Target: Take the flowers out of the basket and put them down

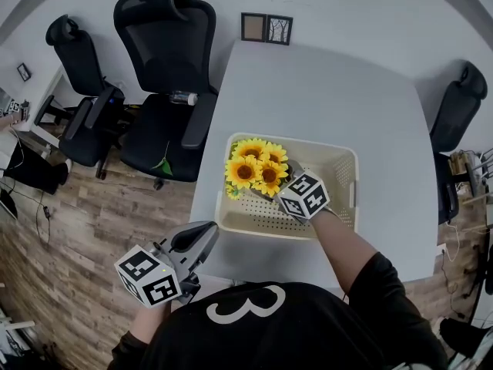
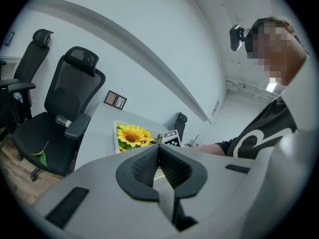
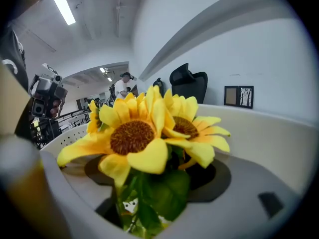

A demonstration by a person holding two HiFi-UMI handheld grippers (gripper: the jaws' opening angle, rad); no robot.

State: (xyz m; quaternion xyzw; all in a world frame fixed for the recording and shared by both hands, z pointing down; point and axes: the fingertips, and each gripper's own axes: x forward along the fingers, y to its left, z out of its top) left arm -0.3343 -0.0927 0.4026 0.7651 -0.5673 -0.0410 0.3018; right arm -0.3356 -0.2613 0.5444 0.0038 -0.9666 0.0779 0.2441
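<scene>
A bunch of yellow sunflowers point(image 1: 256, 168) stands in the left part of a cream perforated basket point(image 1: 339, 154) on the grey table point(image 1: 323, 91). My right gripper point(image 1: 283, 177) reaches into the basket from the near side. In the right gripper view the blooms point(image 3: 134, 136) fill the frame. Their green stems and leaves sit between the jaws of that gripper point(image 3: 154, 183), which stand apart on either side, the pads not clearly pressing. My left gripper point(image 1: 204, 233) hangs off the table's near-left corner, jaws together and empty point(image 2: 159, 151), pointing toward the flowers point(image 2: 132, 135).
Two black office chairs point(image 1: 166, 91) point(image 1: 77, 91) stand left of the table, one with a bottle point(image 1: 183, 97) and a green leaf point(image 1: 163, 164) on its seat. Another chair point(image 1: 458, 106) is at the right. Picture frames point(image 1: 266, 28) lean at the table's far edge.
</scene>
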